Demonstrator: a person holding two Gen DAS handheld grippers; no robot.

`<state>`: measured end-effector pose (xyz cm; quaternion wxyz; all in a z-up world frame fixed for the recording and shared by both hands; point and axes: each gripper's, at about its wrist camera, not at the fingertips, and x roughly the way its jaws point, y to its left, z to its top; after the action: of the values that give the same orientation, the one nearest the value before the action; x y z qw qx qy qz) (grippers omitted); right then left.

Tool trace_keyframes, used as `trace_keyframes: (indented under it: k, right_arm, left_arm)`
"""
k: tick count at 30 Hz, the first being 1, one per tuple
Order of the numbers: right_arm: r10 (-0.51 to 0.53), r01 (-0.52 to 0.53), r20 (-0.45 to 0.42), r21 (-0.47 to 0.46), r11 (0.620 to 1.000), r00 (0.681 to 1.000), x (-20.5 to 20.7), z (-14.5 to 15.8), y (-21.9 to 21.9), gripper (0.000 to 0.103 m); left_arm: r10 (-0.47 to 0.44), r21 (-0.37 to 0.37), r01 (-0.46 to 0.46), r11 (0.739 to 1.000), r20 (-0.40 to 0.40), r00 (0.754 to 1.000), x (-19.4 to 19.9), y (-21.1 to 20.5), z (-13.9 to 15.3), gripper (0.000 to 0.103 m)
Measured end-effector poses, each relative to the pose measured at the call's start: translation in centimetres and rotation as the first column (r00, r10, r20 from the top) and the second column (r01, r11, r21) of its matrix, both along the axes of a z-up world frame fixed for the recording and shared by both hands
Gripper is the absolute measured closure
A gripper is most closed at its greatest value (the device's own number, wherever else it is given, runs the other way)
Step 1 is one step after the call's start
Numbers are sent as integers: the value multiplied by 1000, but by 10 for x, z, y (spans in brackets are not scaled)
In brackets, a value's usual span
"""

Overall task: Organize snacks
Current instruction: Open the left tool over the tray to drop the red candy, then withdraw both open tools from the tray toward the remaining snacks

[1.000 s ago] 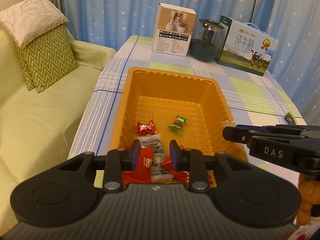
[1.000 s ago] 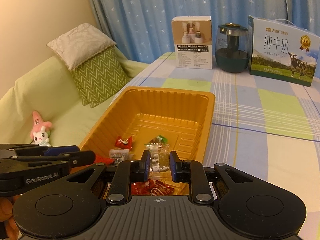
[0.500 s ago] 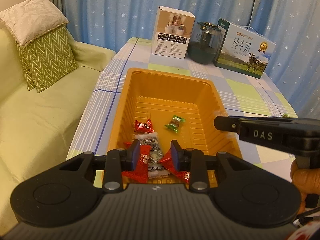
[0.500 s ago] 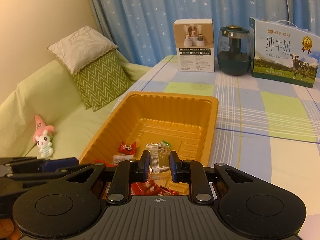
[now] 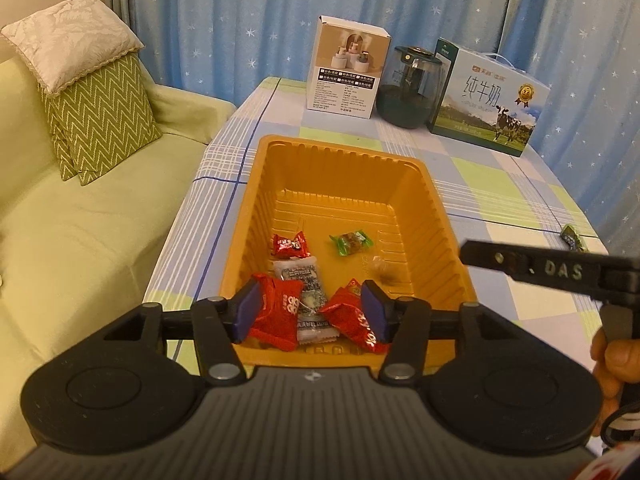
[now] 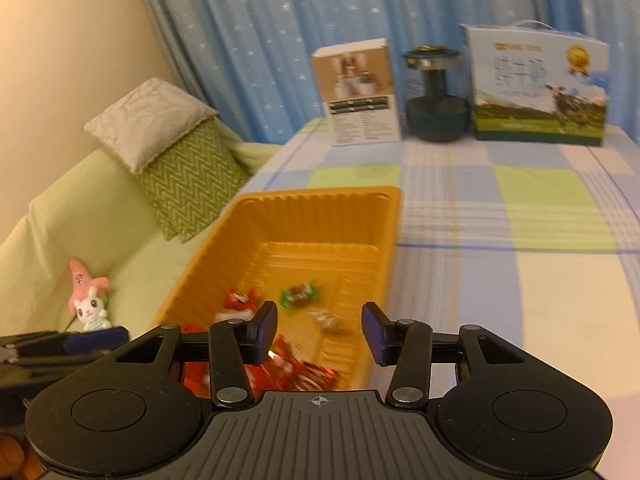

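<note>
Below, left gripper and right gripper held over orange tray on table, jaws opening, nothing gripped, wrapped candies seen inside tray.

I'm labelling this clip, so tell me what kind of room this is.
Probably a home living room: a green sofa with cushions, a starry blue curtain, and a table with a checked cloth holding an orange snack tray.

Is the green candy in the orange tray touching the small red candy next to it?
Apart. The left wrist view shows bare tray floor between the green candy and the small red candy; the right wrist view shows the same gap, though blurred.
</note>
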<state>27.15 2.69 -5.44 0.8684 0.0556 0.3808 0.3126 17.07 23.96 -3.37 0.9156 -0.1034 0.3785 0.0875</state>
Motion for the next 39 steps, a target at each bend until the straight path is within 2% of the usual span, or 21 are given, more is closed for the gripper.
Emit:
trace_keyframes:
  k: [10,19,27,34,39]
  right_arm:
    - [-71,71,2,2,997,997,-33,11,-53,55]
    - [-119,119,31,-8,993,992,-57,26,-92,53]
    - [-165,166,54,-22,986,985,-70,32,-125,47]
    - [-244,247,64,-41,968,968,-75,32,-169,41]
    - [-325,328,60,-52,943,944,-73,30,-211,36]
  left_arm:
    - [-19,12,19,1000,27,999,-20,-27,19,38]
    - [-49,23,48,999,45,998,-33,-59,35,32]
    - [-85,16,84,996,49,995,-35,-90,37,23]
    - [-145,-2,146,989,75,987,-27,-130,39,10]
    - [-194,-12,195,981,82,978,-13,-165,36,5]
